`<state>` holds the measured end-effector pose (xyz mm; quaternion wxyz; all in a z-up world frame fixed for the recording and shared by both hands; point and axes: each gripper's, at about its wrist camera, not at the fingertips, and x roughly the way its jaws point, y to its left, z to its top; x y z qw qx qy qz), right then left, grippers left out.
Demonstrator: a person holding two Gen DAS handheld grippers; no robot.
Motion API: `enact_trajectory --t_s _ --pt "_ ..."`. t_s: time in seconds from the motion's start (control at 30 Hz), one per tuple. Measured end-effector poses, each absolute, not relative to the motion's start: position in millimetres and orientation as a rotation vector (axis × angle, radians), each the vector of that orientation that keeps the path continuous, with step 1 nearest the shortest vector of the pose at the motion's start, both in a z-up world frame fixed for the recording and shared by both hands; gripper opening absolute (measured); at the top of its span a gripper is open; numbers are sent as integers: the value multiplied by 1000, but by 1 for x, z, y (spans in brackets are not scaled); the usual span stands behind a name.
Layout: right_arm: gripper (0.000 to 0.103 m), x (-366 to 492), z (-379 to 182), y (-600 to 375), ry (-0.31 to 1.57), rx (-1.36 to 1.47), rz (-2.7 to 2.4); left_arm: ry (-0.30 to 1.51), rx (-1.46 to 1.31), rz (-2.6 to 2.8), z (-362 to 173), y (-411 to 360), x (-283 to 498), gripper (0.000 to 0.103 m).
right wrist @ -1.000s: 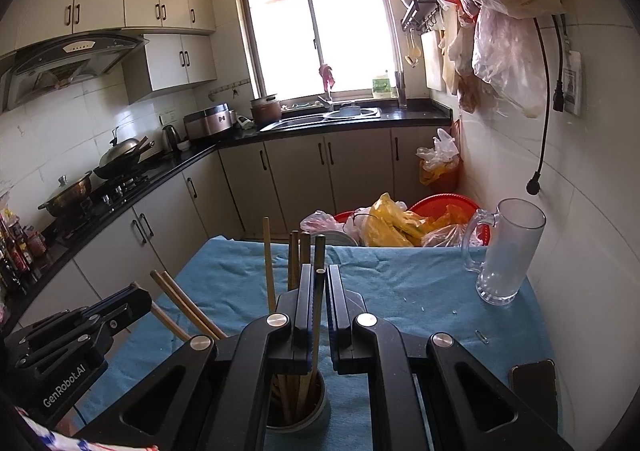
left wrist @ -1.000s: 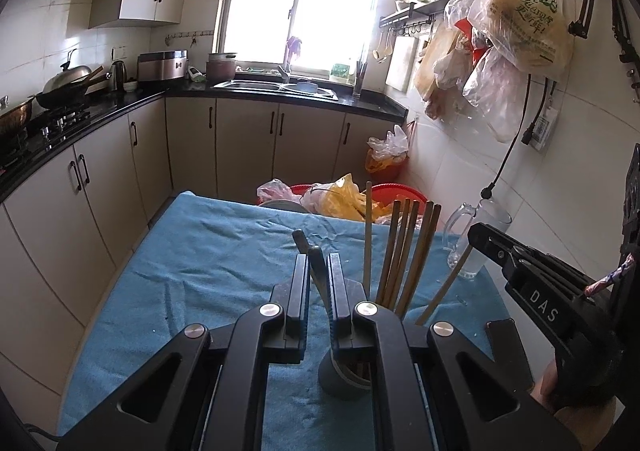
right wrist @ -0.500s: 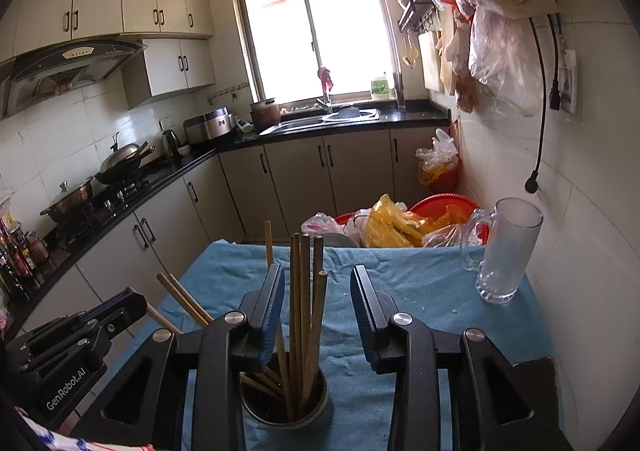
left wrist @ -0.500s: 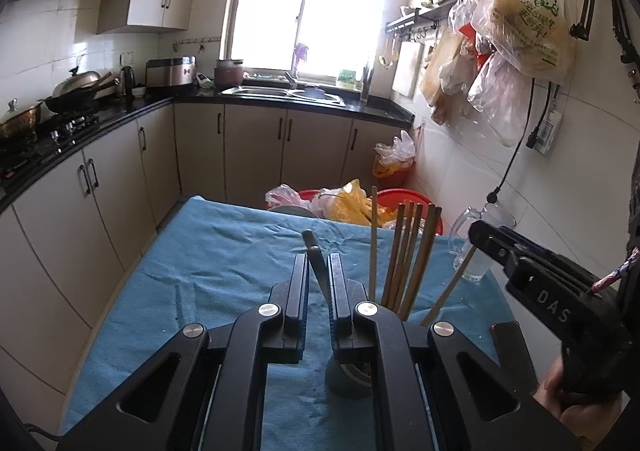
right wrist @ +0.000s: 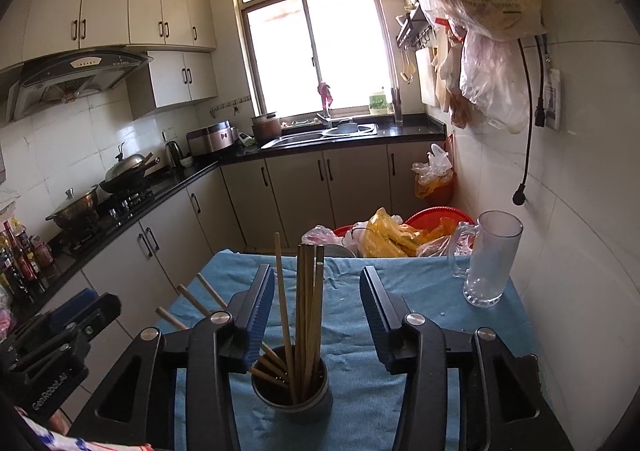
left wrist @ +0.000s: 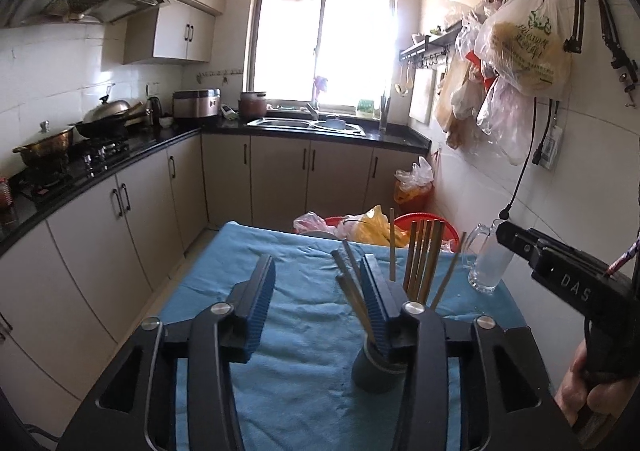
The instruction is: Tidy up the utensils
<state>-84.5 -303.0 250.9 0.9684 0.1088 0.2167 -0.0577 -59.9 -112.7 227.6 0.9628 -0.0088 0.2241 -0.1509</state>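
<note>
Jaws of both grippers, left (left wrist: 316, 303) and right (right wrist: 318, 311), opening, clamped on nothing. Chopsticks (right wrist: 306, 315) stand loose between right jaws, in cup (right wrist: 292, 397) below, probably just released for upright storage.

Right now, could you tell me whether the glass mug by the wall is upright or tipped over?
Upright: the glass mug stands on its base on the blue cloth, open mouth facing up, apparently empty.
</note>
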Motion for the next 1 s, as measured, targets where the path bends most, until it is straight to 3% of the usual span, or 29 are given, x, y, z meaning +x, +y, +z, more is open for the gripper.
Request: enact_trajectory --t_s 0.4,0.67,0.77,0.83,1.0 --pt "59 -140 255 -285 416 211 -115 488 -27 -268 220 -80 -119 66" --pt "65 -171 243 -262 420 158 -118 522 -53 -257 211 -65 -148 73" --pt "66 -179 236 -254 430 147 -112 509 -45 -243 209 -61 -157 83" --pt "66 -183 232 -249 434 138 -113 473 -27 -232 209 -61 -166 95" --pt "67 -191 223 -245 445 158 -107 423 15 -194 209 -60 -179 101"
